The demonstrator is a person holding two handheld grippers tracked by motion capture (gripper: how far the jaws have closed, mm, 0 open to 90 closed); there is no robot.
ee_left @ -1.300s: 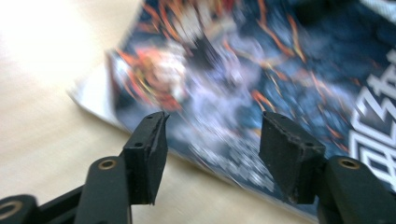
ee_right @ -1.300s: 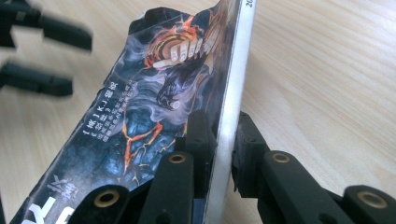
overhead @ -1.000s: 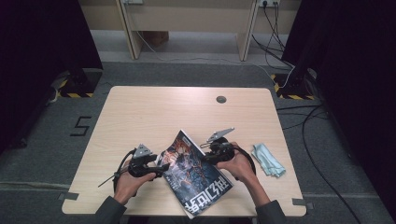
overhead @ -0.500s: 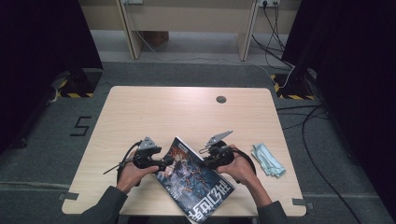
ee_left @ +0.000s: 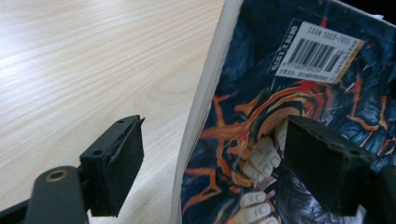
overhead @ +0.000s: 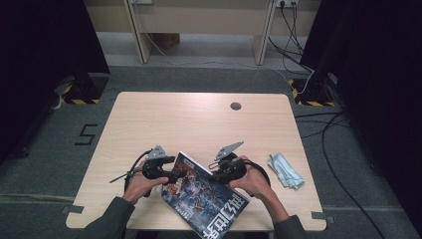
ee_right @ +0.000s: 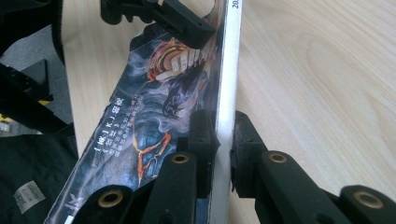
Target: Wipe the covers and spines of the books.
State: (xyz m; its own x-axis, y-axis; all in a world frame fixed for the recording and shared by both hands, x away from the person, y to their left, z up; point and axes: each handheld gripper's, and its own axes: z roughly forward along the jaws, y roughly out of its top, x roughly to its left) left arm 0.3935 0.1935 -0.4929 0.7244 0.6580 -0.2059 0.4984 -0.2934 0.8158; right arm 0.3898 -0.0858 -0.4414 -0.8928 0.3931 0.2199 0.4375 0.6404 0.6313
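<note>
Here, right tongs (ee_right: 223,140) clamping magazine (overhead: 204,194) spine, overhanging table (overhead: 199,124) edge

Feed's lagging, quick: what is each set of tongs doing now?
Left tongs: open, just been opening, astride the magazine edge.
Right tongs: shut on the magazine.

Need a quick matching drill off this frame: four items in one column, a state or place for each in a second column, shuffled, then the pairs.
Column 1
1. left gripper
2. right gripper
3. magazine
4. blue cloth

Column 2
a. lying on the table off to the right, apart from both hands
b. jaws clamped on the white spine edge
c. pads apart and just been opening, with an edge between them
d. at the table's near edge, between the two hands

Pairs: 1-c, 2-b, 3-d, 4-a
</note>
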